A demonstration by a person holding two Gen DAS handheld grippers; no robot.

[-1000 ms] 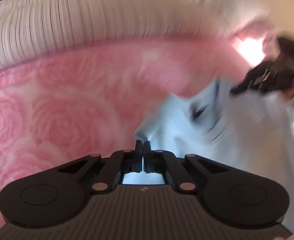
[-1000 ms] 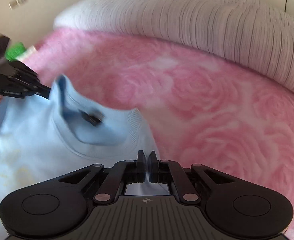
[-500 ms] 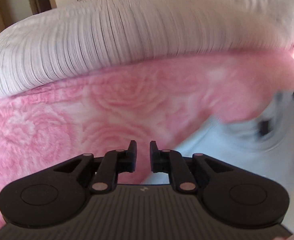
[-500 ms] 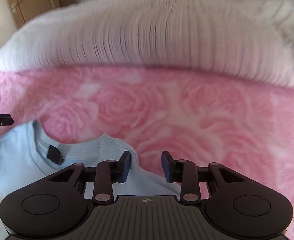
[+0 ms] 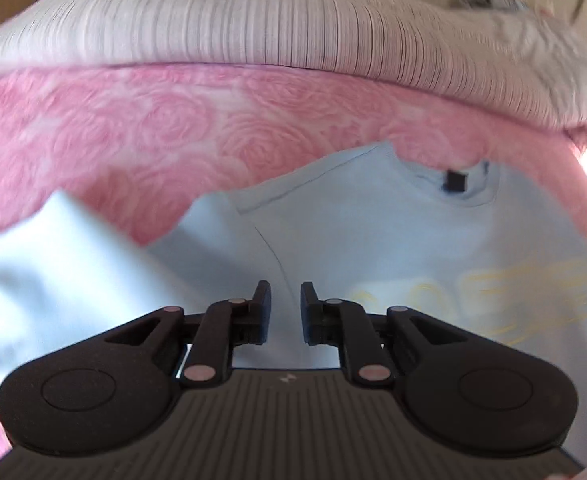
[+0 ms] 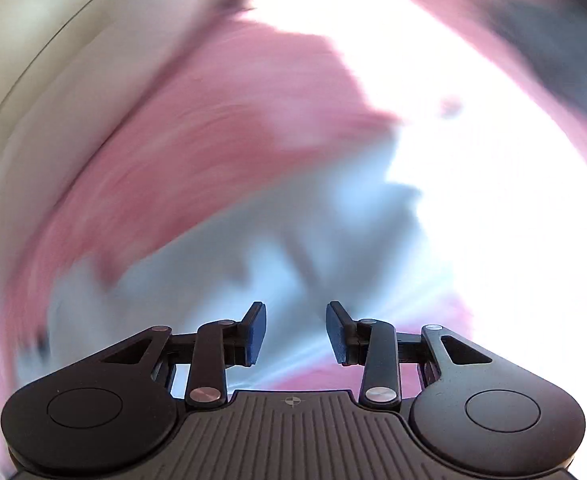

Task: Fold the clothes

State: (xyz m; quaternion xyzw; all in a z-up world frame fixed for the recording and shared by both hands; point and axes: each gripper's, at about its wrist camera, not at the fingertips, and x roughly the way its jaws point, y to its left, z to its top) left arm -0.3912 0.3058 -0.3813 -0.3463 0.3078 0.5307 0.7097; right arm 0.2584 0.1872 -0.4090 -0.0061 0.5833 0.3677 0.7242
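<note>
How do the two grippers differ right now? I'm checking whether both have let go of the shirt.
The left gripper has a narrow gap between its jaws; the right gripper stands clearly wider. The left gripper's view is fairly sharp, showing the light blue shirt spread on the pink blanket; the right gripper's view is badly smeared. Both have just been opening, with nothing pinched between their jaws.
</note>
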